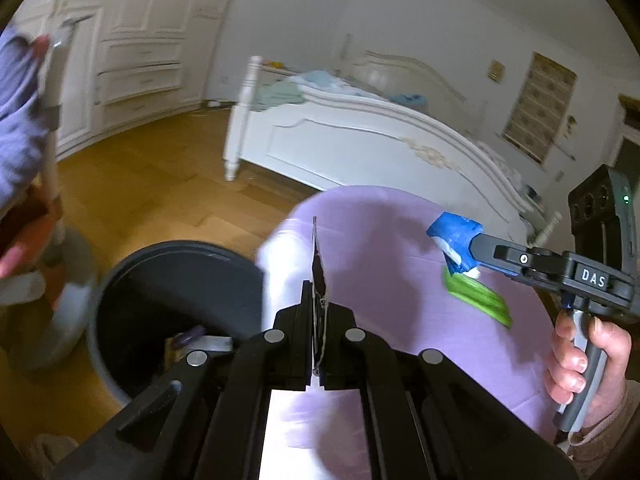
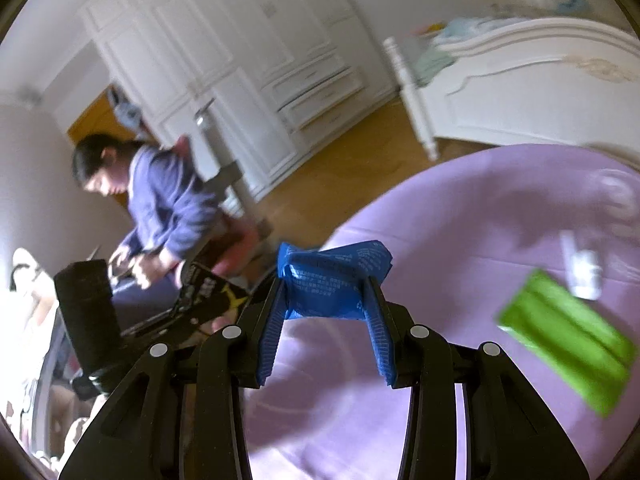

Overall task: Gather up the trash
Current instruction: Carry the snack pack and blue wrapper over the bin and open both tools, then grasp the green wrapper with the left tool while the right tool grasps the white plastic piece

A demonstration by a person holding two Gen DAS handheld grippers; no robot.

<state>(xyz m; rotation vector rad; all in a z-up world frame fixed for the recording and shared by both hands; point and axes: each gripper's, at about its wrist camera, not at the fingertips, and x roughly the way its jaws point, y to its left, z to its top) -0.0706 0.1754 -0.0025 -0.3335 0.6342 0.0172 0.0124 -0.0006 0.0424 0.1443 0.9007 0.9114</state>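
While the blue wrapper [image 2: 335, 280] is sitting squeezed between the two blue-padded fingers of the right gripper [image 2: 326, 300], it is hanging in the air above the round table with the purple cloth [image 2: 440, 240]. The jaws of this gripper are standing partly apart and pressing on the crumpled wrapper from both sides. In the left wrist view a hand [image 1: 584, 356] is holding the grey handle of this tool, which is reaching in from the right.

The left gripper [image 1: 318, 300] is closed on a thin dark packet [image 1: 318, 264], which is standing upright and edge-on between its pads, near the edge of the table and just beside the dark round bin [image 1: 168, 304]. The bin is standing on the wooden floor, and some trash is already lying inside it.

On the cloth I am counting two more pieces: one green packet [image 2: 568, 340] and one small white item [image 2: 584, 272], too blurred to name. They are lying near each other.

Behind the table a white bed [image 1: 360, 136] and white wardrobes [image 2: 224, 64] are showing. Another person in a blue sweater [image 2: 168, 204] is bending over at the left.
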